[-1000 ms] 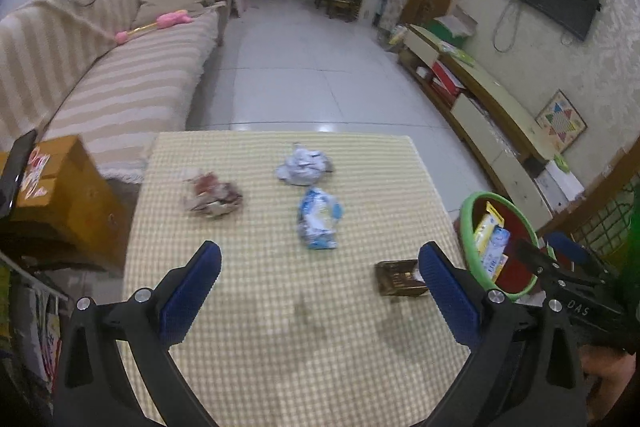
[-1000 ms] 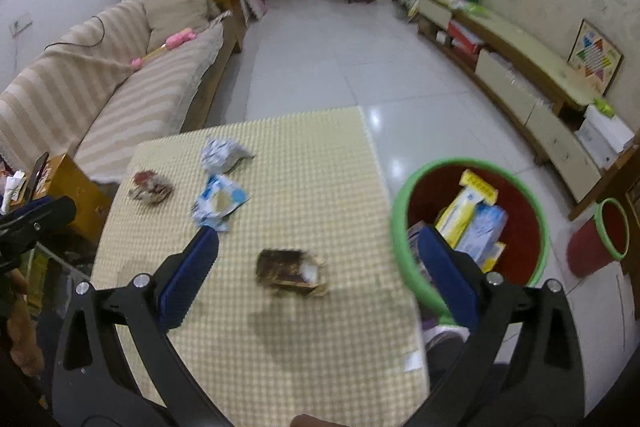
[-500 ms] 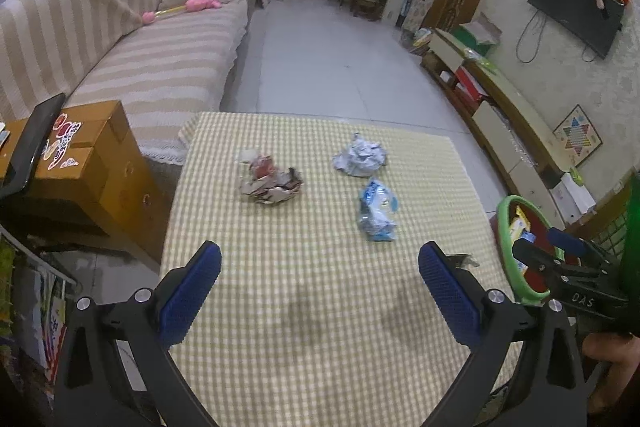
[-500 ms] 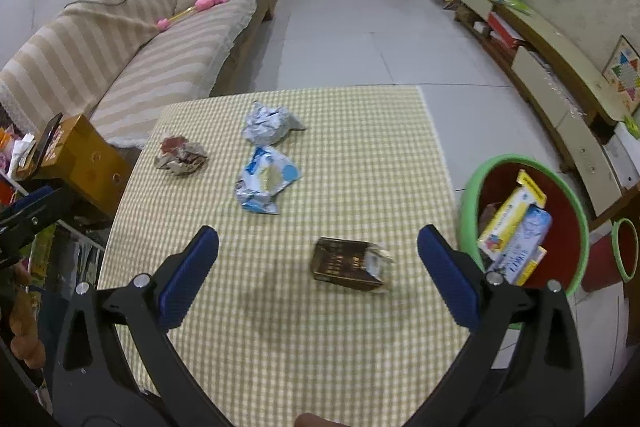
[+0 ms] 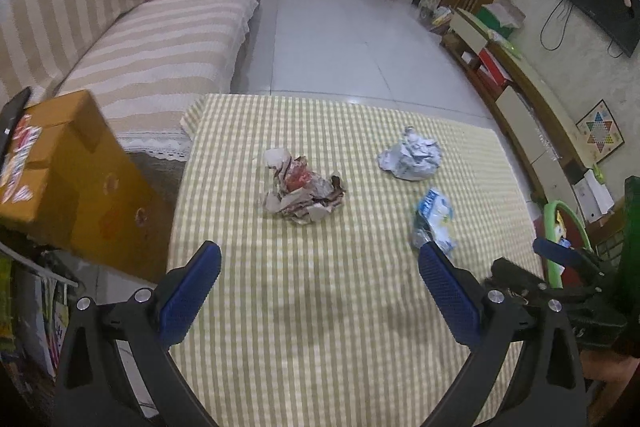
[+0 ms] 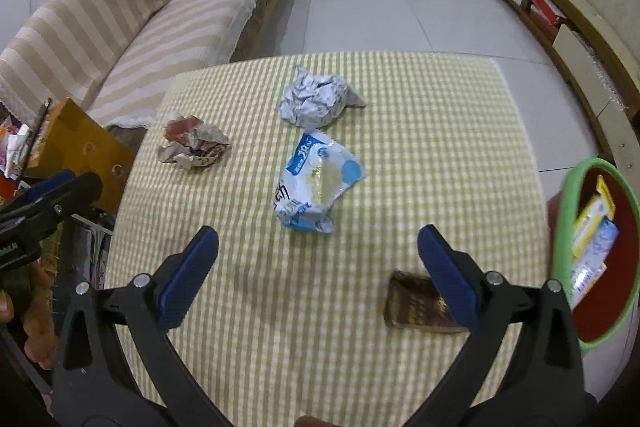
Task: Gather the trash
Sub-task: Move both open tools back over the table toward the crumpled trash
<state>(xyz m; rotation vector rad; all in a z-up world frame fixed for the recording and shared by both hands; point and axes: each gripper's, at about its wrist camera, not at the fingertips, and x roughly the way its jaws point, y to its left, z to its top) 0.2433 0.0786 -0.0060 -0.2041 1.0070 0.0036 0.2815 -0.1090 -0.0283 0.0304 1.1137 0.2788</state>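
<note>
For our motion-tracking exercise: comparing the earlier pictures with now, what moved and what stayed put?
Both open grippers, left gripper and right gripper, swung leftward over the checked tablecloth; neither grasped anything. The crumpled brown paper wad, white foil ball, blue-white wrapper and dark brown packet stayed put.

Taking the blue-and-white wrapper (image 6: 316, 187) as the landmark, near the middle of the table (image 6: 440, 131): the crumpled foil ball (image 6: 316, 101) lies just behind it, towards the table's far edge. The crumpled paper wad (image 6: 192, 145) lies to its left, well apart. The flat packet (image 6: 416, 307) lies in front of it and to the right, near the table's near right corner. The bin (image 6: 568, 195) stands off the table to the wrapper's right, on the floor, with cartons (image 6: 592, 223) in it. The sofa (image 6: 132, 27) stands behind and left of the wrapper, beyond the table, and a cardboard box (image 5: 60, 163) sits beside the table's left edge.
</note>
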